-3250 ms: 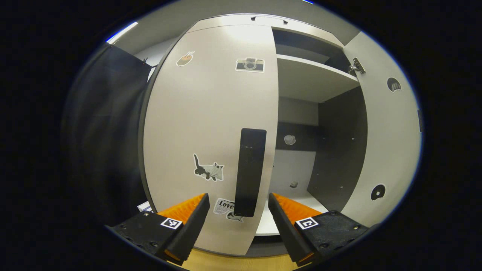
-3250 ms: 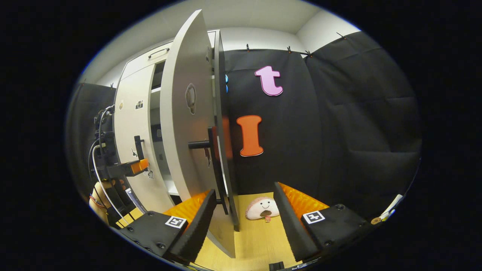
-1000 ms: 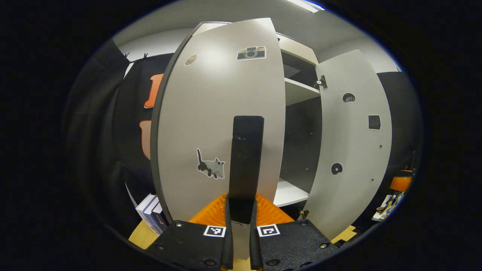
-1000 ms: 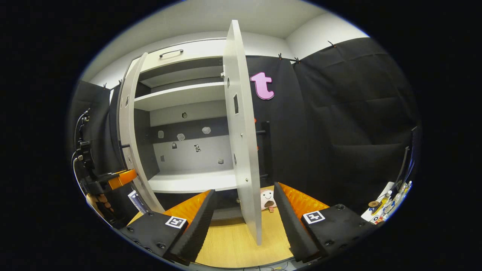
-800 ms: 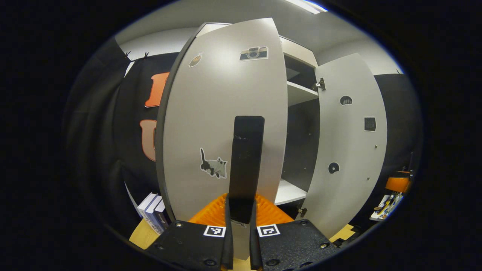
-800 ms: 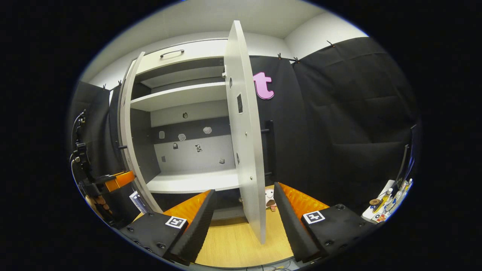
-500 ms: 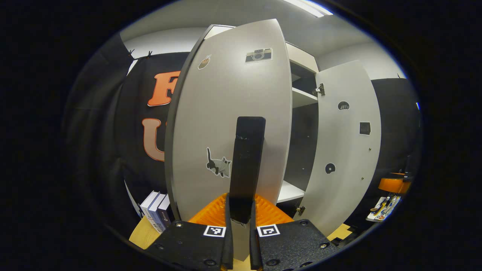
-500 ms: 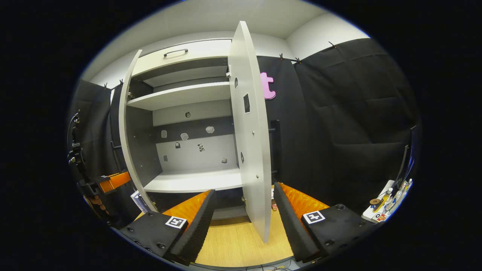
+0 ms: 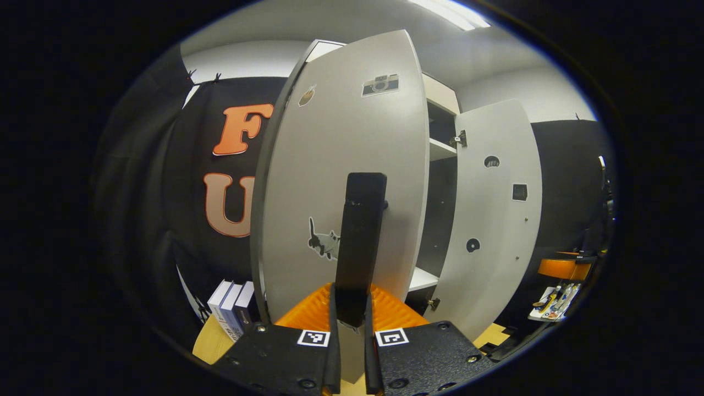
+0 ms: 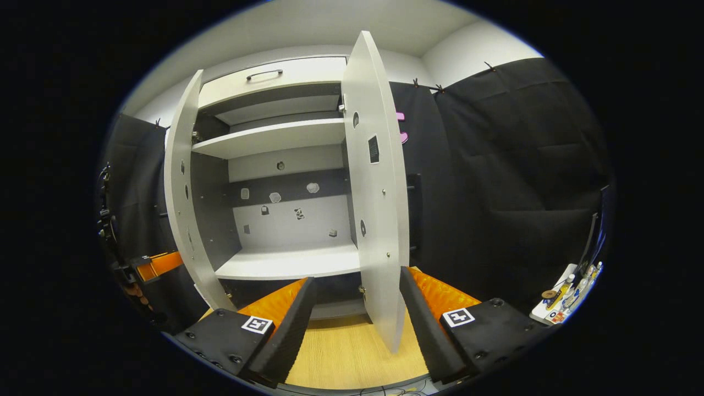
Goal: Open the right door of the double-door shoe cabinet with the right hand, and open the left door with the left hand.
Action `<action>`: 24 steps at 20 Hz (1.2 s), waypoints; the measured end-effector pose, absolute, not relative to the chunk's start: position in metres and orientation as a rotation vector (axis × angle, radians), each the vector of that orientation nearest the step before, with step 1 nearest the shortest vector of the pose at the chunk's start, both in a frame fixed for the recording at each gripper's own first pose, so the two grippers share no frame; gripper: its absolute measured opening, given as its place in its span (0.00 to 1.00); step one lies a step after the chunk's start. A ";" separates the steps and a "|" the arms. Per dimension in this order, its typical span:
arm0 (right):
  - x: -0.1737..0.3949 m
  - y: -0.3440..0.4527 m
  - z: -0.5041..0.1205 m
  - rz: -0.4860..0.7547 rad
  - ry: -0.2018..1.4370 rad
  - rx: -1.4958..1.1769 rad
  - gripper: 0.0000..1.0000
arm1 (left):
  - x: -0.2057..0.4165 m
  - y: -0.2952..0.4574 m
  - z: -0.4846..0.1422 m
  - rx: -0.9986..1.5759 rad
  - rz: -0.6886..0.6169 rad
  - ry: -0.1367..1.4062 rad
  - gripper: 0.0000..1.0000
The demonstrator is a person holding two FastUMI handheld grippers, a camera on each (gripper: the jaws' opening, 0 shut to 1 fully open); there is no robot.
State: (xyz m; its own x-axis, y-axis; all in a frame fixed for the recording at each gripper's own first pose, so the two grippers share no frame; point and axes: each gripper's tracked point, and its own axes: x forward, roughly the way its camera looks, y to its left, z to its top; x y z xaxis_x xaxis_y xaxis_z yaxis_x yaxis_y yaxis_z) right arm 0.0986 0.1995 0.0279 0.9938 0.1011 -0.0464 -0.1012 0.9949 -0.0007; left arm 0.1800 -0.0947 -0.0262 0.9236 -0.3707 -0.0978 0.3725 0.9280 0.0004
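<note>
At the bottom centre of the left gripper view the left gripper (image 9: 350,308) is closed tight on the lower end of the black handle (image 9: 360,234), both fingers pressed against it with only the bar between them, and the bar rises straight up the middle of the frame from that grip. Behind it the left door (image 9: 341,165) fills the centre, swung well out from the cabinet, its cat sticker (image 9: 324,243) just left of the handle. The main risk, as I judge it, is the grip itself — it sits low on a long bar, so a pull that drifts off the door's arc could twist the fingers off the end, or drag the door's outer edge toward the books (image 9: 234,305) standing at lower left. To the right of centre the right door (image 9: 495,220) stands open too, with a slice of shelf (image 9: 422,279) showing between the doors. In the right gripper view the right gripper (image 10: 355,324) at the bottom is spread wide and holds nothing; the right door's edge (image 10: 379,209) rises between its fingers but farther off, untouched — a forward drift could knock it. Beyond, the cabinet interior (image 10: 286,220) lies open at centre, and the left door (image 10: 179,198) stands at the left.
</note>
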 end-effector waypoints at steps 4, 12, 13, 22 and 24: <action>0.098 0.206 0.027 0.102 0.044 -0.007 0.97 | 0.177 -0.091 -0.026 0.023 -0.400 0.088 0.18; 0.099 0.219 0.024 0.116 0.052 -0.011 0.97 | 0.169 -0.080 -0.022 0.020 -0.381 0.079 0.20; 0.100 0.220 0.023 0.118 0.055 -0.012 0.97 | 0.168 -0.077 -0.021 0.015 -0.378 0.078 0.20; 0.109 0.236 0.018 0.144 0.074 -0.034 0.97 | 0.156 -0.033 -0.014 0.137 -0.314 0.040 0.13; 0.112 0.247 0.017 0.165 0.079 -0.040 0.97 | 0.155 -0.022 -0.012 0.147 -0.289 0.032 0.11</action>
